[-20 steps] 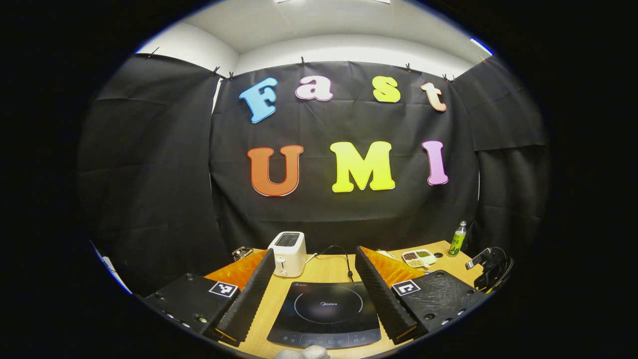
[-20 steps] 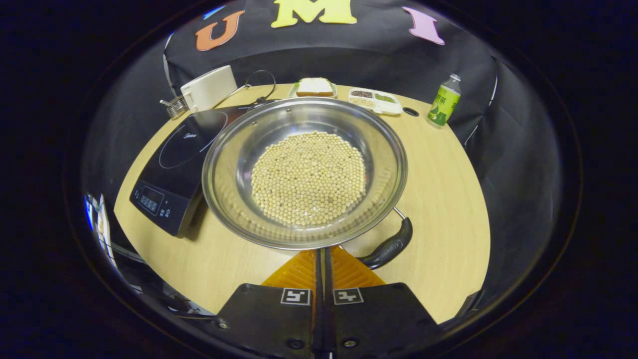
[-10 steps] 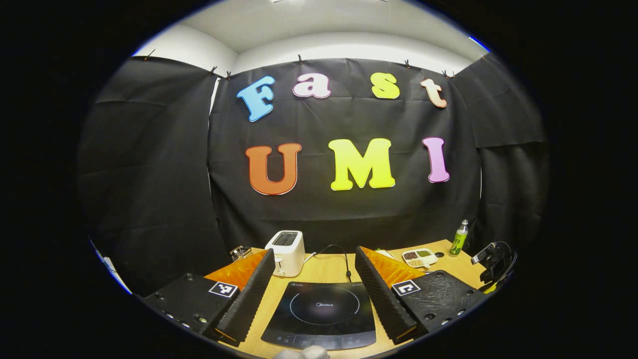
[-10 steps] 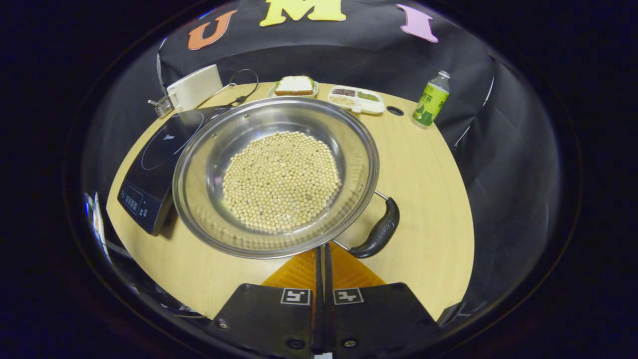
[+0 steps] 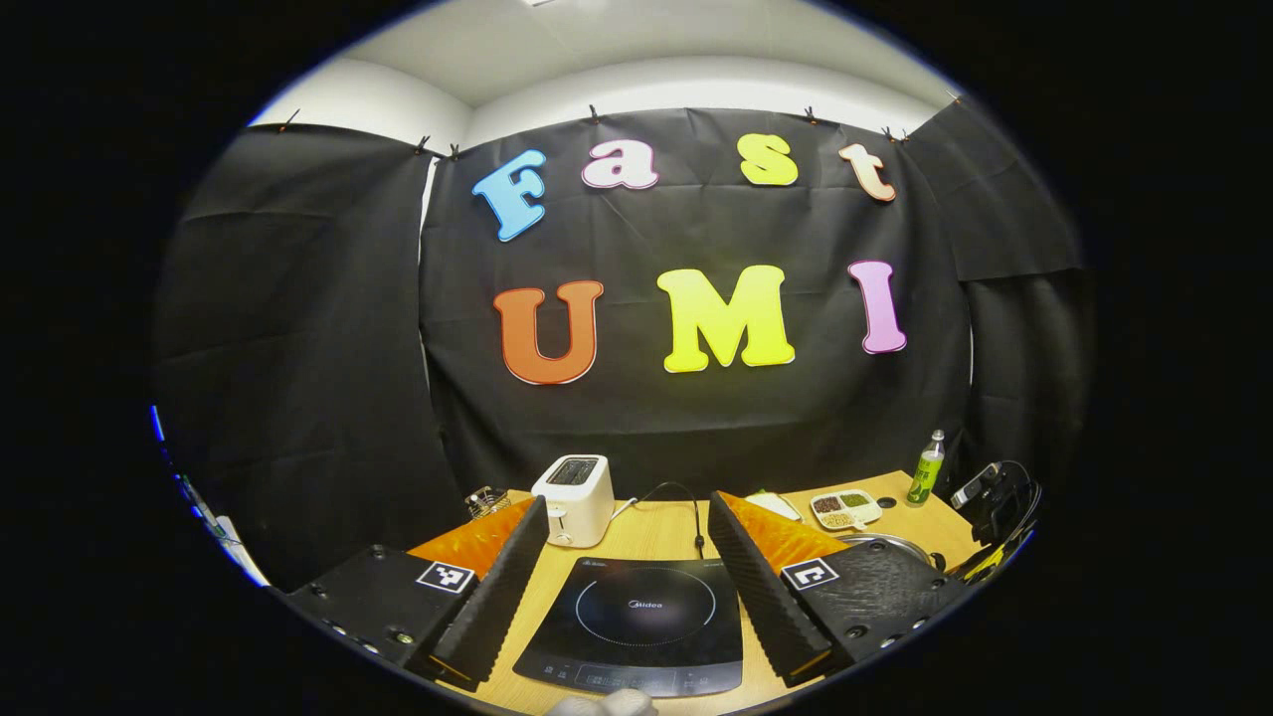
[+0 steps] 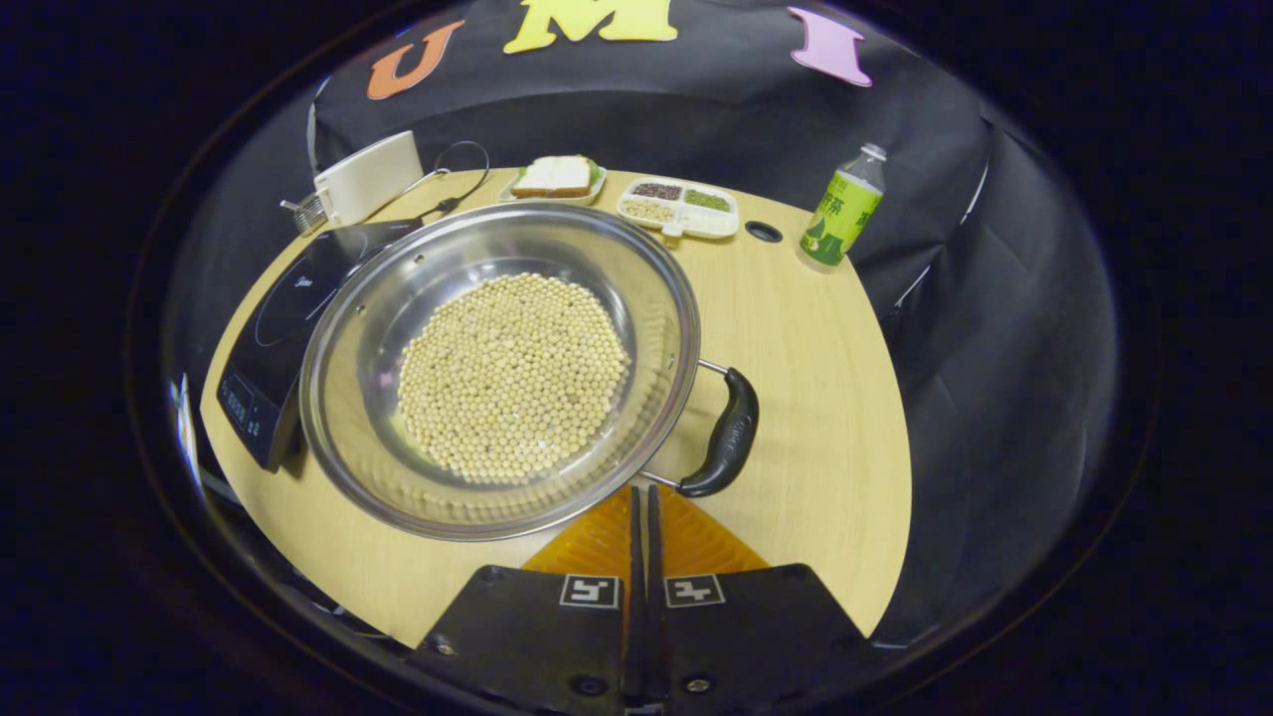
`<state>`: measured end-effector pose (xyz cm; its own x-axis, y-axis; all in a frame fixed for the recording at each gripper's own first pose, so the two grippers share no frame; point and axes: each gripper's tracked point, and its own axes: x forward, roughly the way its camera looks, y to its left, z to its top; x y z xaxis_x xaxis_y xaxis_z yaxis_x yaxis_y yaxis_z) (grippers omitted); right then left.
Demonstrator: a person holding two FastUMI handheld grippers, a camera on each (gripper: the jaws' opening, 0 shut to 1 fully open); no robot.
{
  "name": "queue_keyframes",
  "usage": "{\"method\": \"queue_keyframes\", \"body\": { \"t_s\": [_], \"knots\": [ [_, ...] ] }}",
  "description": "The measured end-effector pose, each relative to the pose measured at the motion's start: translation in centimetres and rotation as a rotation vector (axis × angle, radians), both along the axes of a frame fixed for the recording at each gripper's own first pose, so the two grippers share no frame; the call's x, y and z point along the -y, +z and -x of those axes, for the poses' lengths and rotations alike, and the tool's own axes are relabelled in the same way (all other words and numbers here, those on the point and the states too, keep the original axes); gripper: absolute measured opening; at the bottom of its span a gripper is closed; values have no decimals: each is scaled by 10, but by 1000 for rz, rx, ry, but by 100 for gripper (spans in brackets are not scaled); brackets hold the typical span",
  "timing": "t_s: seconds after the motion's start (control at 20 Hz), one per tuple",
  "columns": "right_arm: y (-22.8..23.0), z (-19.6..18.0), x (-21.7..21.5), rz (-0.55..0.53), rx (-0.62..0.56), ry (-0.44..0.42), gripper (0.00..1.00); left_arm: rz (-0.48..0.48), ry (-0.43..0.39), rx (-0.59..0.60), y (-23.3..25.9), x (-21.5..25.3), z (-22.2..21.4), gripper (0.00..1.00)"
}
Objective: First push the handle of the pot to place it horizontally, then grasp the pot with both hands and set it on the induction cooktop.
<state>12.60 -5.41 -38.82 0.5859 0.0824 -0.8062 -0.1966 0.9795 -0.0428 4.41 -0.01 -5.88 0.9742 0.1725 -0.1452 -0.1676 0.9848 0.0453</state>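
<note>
A steel pot [image 6: 656, 298] holding soybeans [image 6: 512, 373] stands on the wooden table, with its left edge against the black induction cooktop [image 6: 283, 313]. The pot's black handle [image 6: 726, 433] points to the right in the right gripper view. My right gripper [image 6: 641, 489] is shut and empty, its tips at the pot's near rim just left of the handle's lower end. My left gripper [image 5: 628, 502] hangs open above the cooktop [image 5: 636, 617], nothing between its fingers. In the left gripper view the pot's rim [image 5: 885, 542] peeks out at the right.
A white toaster [image 6: 363, 179] and its cable lie behind the cooktop. A sandwich plate [image 6: 552, 177], a divided tray of grains [image 6: 678, 204] and a green bottle [image 6: 840, 209] line the far edge. The other gripper's body [image 5: 995, 494] is at the far right.
The pot has turned, and its handle has swung from the near right round to the right side. The right gripper followed it, still shut. The left gripper barely moved.
</note>
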Motion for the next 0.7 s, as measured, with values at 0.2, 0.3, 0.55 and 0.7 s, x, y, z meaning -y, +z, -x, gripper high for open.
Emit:
{"method": "queue_keyframes", "body": {
  "t_s": [0.2, 0.3, 0.55, 0.7],
  "knots": [
    [1, -17, 14, 28, 11, 34, 0, -6, 28, -12, -1, 8, 2, 96],
    [1, -24, 20, 37, 13, 54, 0, -6, 38, -16, -1, 13, 1, 96],
    [2, -40, 32, 52, 21, 78, 4, -11, 63, -26, -5, 23, -2, 96],
    [6, -38, 41, 59, 33, 64, 0, -6, 61, -36, -12, 30, -6, 96]
  ]
}}
